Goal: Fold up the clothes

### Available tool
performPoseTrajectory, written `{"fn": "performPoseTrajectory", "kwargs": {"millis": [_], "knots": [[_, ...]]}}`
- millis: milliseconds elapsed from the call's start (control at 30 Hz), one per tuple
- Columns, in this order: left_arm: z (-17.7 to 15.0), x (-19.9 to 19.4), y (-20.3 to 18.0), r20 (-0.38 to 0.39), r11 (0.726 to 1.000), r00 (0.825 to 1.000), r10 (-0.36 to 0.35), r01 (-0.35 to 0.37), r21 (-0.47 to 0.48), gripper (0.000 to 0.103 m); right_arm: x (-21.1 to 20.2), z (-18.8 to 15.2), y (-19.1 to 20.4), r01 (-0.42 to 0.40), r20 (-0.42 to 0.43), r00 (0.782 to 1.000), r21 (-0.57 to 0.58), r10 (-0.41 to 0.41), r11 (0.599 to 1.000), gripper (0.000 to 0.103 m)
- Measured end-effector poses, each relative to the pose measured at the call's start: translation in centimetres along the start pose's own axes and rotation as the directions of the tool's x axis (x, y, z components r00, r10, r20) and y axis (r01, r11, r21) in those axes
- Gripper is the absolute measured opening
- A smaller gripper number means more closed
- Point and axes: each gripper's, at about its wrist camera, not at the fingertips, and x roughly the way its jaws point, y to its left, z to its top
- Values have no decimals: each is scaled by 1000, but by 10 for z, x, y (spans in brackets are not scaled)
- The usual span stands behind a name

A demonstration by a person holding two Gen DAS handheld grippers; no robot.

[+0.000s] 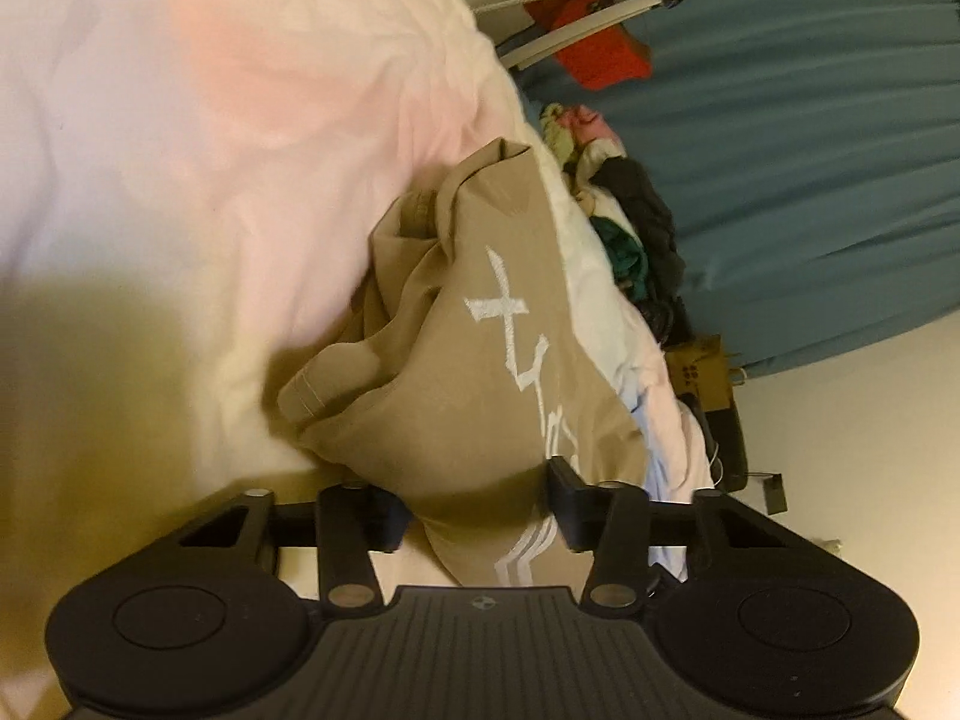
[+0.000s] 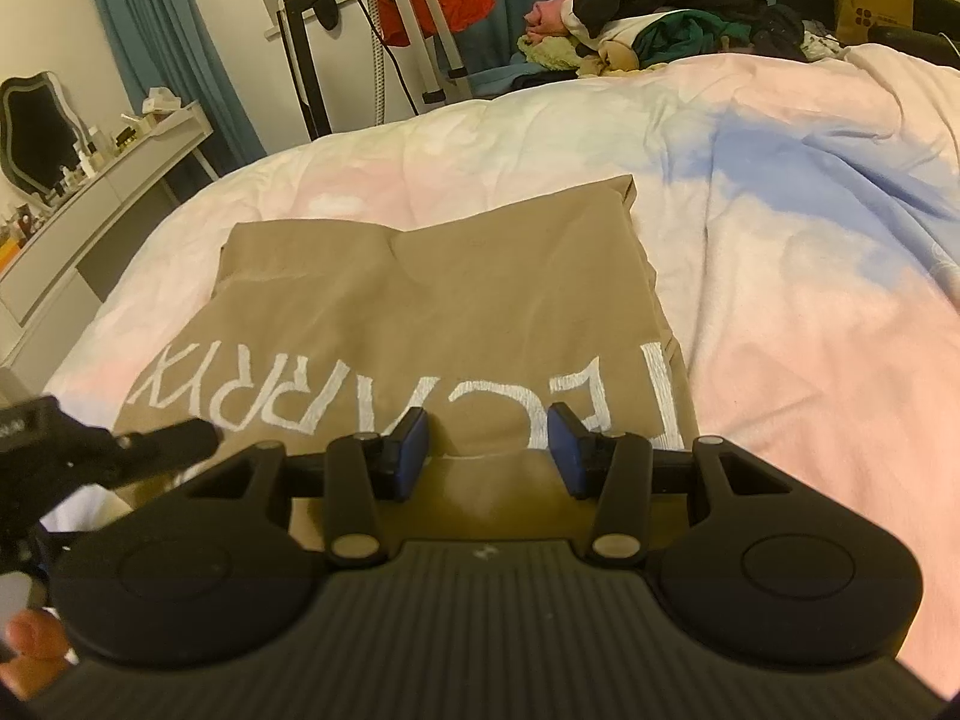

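We see the folded shirt (image 2: 444,324) lying flat on the bed (image 2: 780,300), toward its left side in the right wrist view, with bare cover stretching to the right of it. The right gripper (image 2: 487,450) sits over the shirt's near edge, and the left gripper (image 2: 150,444) comes in from the left at the shirt's near left corner. Behind the shirt, at the far edge of the bed, lies a heap of clothes (image 2: 660,18), with a paper bag (image 2: 870,0) to its right. A dresser (image 2: 108,180) stands left of the bed, a mirror (image 2: 36,126) on it. In the left wrist view, the shirt bunches between the left gripper's jaws.
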Motion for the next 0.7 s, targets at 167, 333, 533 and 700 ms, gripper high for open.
{"fn": "performPoseTrajectory", "kwargs": {"millis": [167, 333, 533, 700], "knots": [[-2, -6, -2, 25, 1000, 1000, 3, -3, 13, 33, -18, 3, 4, -3, 42, 999, 19, 2, 1000, 49], [-4, -13, 1, 30, 1000, 1000, 0, 0, 20, 32, -49, 7, 1, -206, 128, 974, 141, 188, 968, 73], [-2, -11, 0, 34, 1000, 999, -7, 7, 6, 31, -35, -17, -32, -490, 111, 840, 576, 531, 655, 93], [-1, -12, 2, 47, 1000, 999, -23, 24, -3, 26, 1, -36, -37, -437, 42, 810, 709, 586, 553, 93]]}}
